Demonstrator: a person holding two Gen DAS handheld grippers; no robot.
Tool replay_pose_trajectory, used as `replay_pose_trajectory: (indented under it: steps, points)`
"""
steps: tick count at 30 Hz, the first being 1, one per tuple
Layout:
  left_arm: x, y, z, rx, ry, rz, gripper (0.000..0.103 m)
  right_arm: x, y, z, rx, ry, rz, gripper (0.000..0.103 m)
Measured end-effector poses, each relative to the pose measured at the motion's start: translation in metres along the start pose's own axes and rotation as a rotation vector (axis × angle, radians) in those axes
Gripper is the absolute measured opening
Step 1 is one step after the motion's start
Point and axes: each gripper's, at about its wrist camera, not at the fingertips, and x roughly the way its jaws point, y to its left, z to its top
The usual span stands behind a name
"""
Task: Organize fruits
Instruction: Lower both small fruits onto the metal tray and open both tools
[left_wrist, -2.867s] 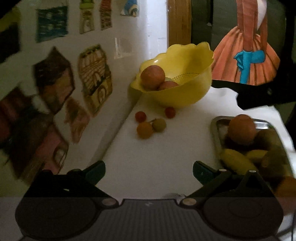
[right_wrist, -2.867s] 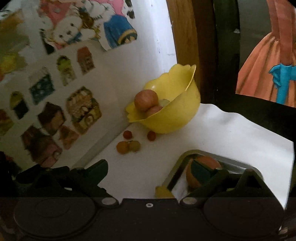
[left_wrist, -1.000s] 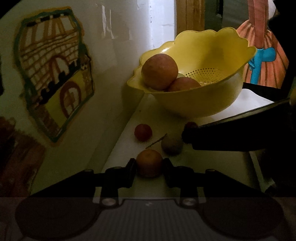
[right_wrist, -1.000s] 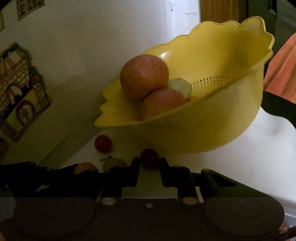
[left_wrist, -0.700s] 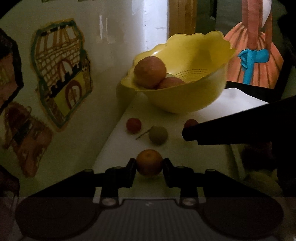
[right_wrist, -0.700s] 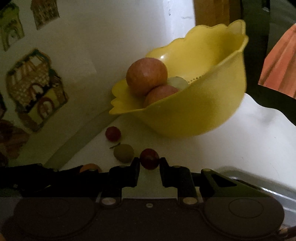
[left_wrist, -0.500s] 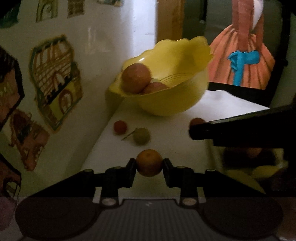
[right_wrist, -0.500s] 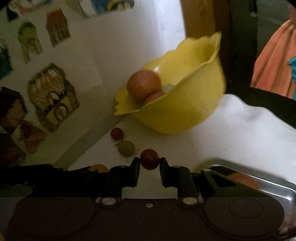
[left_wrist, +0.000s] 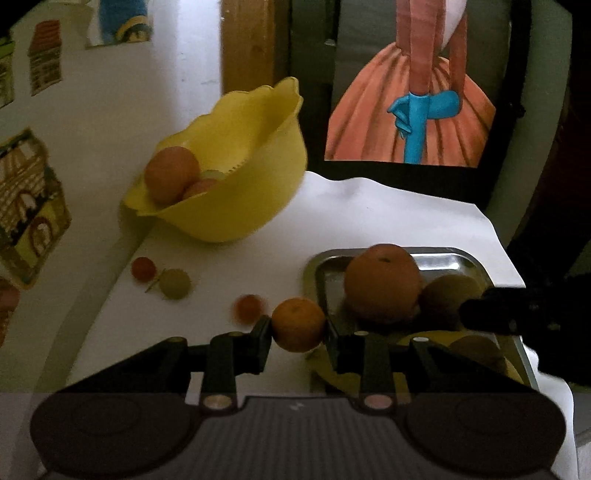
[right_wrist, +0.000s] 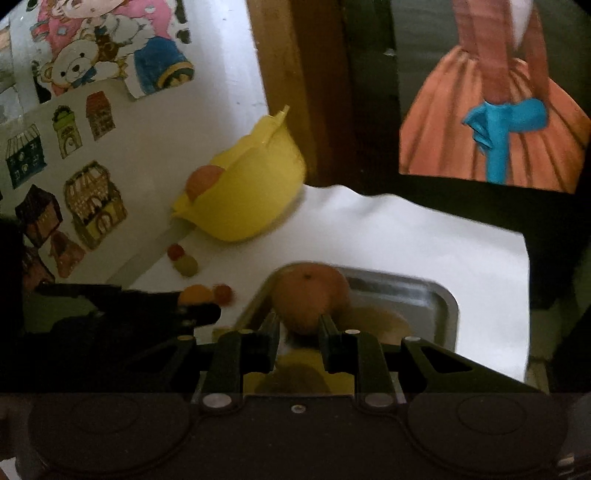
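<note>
Two grippers work over a white table scattered with fruit.

Largest is the yellow bowl by the wall, holding a big apple and others, then the steel tray with a large orange and dim yellowish fruit behind it. The left gripper clamps a small orange between its tips, just left of the tray's near corner. The right gripper hovers over the tray, its tips narrow with nothing visibly between them, the large orange lying just beyond. A blurred small red fruit sits just left of the held orange; a green fruit and another red one lie touching, farther left, below the bowl.
</note>
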Motion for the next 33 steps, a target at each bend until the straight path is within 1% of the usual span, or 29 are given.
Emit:
replay_pose_trajectory:
  steps: [2, 5, 11, 13, 15, 22, 26, 27, 28, 31, 33]
  points:
    - [0.002, -0.006, -0.001, 0.016, 0.000, -0.004, 0.035, -0.001, -0.004, -0.008, 0.017, 0.002, -0.005, 0.027]
    - [0.005, -0.013, -0.001, 0.030, 0.002, -0.003, 0.035, -0.006, -0.008, -0.015, 0.021, -0.028, -0.008, 0.030]
    - [0.013, -0.022, 0.004, 0.039, 0.006, 0.000, 0.035, -0.003, -0.008, -0.015, 0.027, -0.042, -0.006, 0.033]
    - [0.017, -0.023, 0.005, 0.045, 0.021, 0.001, 0.035, -0.001, -0.008, -0.015, 0.036, -0.046, -0.006, 0.034]
    - [0.020, -0.023, 0.005, 0.052, 0.034, -0.005, 0.035, 0.000, -0.009, -0.014, 0.043, -0.048, -0.010, 0.037]
    - [0.027, -0.023, 0.005, 0.056, 0.046, -0.024, 0.035, 0.002, -0.008, -0.014, 0.044, -0.051, -0.013, 0.040]
    - [0.026, -0.021, 0.003, 0.051, 0.041, -0.039, 0.035, 0.004, -0.007, -0.014, 0.044, -0.053, -0.015, 0.042]
    - [0.026, -0.019, 0.002, 0.043, 0.040, -0.043, 0.036, 0.004, -0.006, -0.014, 0.045, -0.054, -0.015, 0.043]
    - [0.026, -0.018, 0.001, 0.038, 0.040, -0.046, 0.039, 0.004, -0.005, -0.014, 0.045, -0.055, -0.017, 0.043]
    - [0.025, -0.015, -0.003, 0.028, 0.042, -0.050, 0.040, 0.005, -0.004, -0.014, 0.043, -0.058, -0.019, 0.046]
    - [0.023, -0.013, -0.005, 0.013, 0.033, -0.056, 0.044, 0.005, -0.003, -0.014, 0.039, -0.059, -0.022, 0.049]
